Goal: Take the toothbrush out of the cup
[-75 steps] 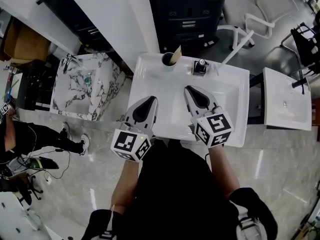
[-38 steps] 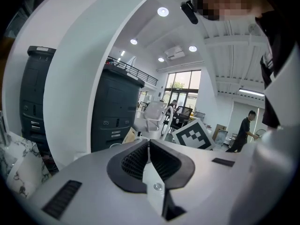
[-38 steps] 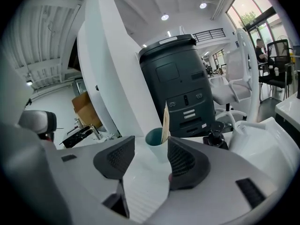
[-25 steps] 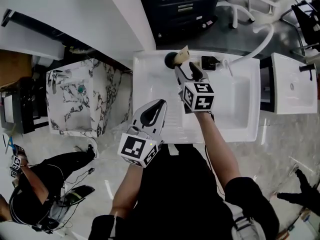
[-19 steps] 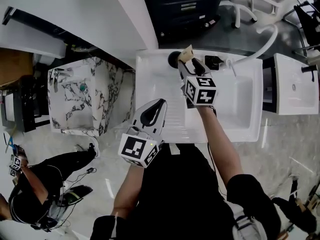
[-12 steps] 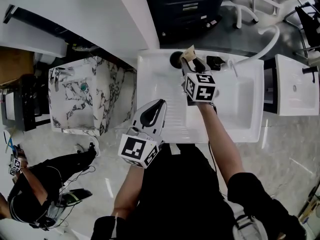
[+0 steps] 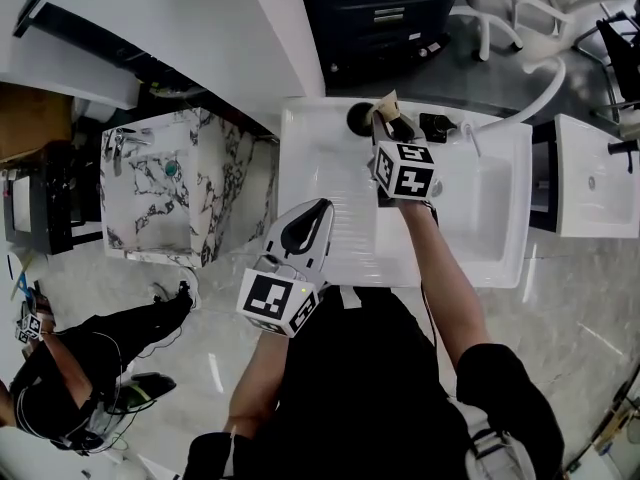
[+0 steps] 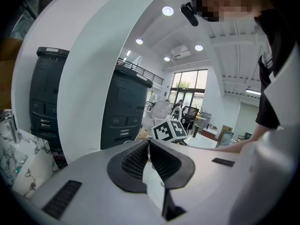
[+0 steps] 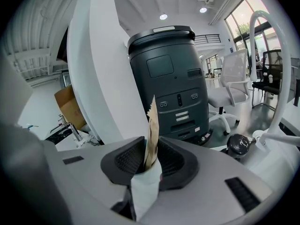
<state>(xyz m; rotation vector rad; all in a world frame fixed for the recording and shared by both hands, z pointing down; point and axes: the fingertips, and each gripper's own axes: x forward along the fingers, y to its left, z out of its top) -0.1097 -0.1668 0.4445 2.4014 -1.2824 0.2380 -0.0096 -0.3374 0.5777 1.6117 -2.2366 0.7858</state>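
Observation:
A toothbrush in a brown paper wrapper [image 7: 386, 104] stands in a dark cup [image 7: 357, 119] at the back rim of the white sink [image 7: 470, 218]. My right gripper [image 7: 386, 120] reaches over the basin to it. In the right gripper view the wrapper [image 9: 151, 125] rises upright between the jaws of the right gripper [image 9: 151, 149]. The jaws are closing, and the pads touch the wrapper on both sides. The cup is hidden below the jaws there. My left gripper [image 7: 320, 208] hovers over the sink's front left, shut with nothing in it [image 8: 149, 146].
A black tap knob [image 7: 437, 126] and a white curved hose [image 7: 525, 93] stand just right of the cup. A dark grey printer [image 9: 164, 78] is behind the sink. A marble-patterned cabinet [image 7: 165, 183] stands left of it, and a second white basin [image 7: 590, 183] to the right.
My right gripper moved up to the cup at the back of the sink, and its jaws narrowed from wide open onto the wrapper. The left gripper stayed put.

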